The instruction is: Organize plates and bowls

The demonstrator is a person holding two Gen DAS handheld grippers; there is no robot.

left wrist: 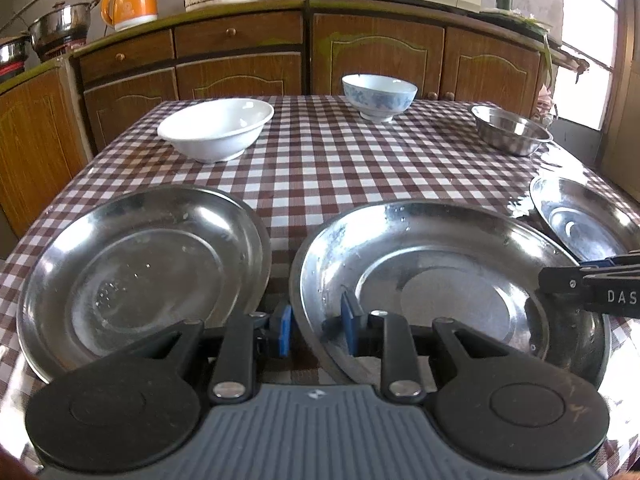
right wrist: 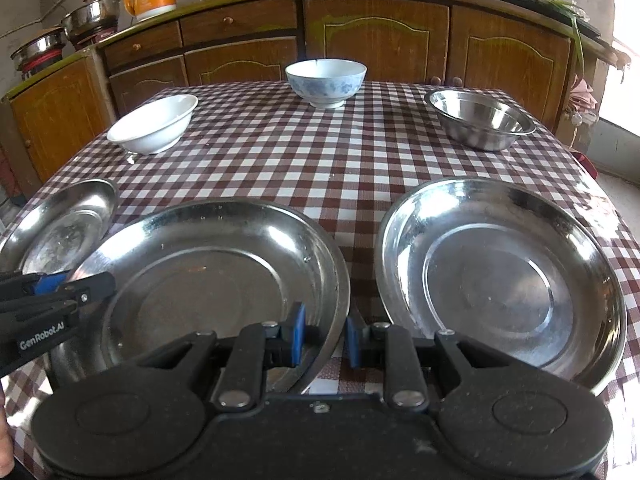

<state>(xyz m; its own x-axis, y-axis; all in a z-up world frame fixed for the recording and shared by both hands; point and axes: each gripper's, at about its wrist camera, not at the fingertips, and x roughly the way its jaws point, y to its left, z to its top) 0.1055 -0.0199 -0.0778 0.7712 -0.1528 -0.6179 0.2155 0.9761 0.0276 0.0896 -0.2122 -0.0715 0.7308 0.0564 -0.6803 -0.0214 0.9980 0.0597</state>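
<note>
Finding: work barely begun. Three steel plates lie singly along the table's near edge, with nothing stacked. My left gripper is clamped on the middle plate's left rim and my right gripper on its right rim. The left plate and right plate are untouched. Outstanding along the far edge, well apart: white bowl, blue-patterned bowl, steel bowl.
</note>
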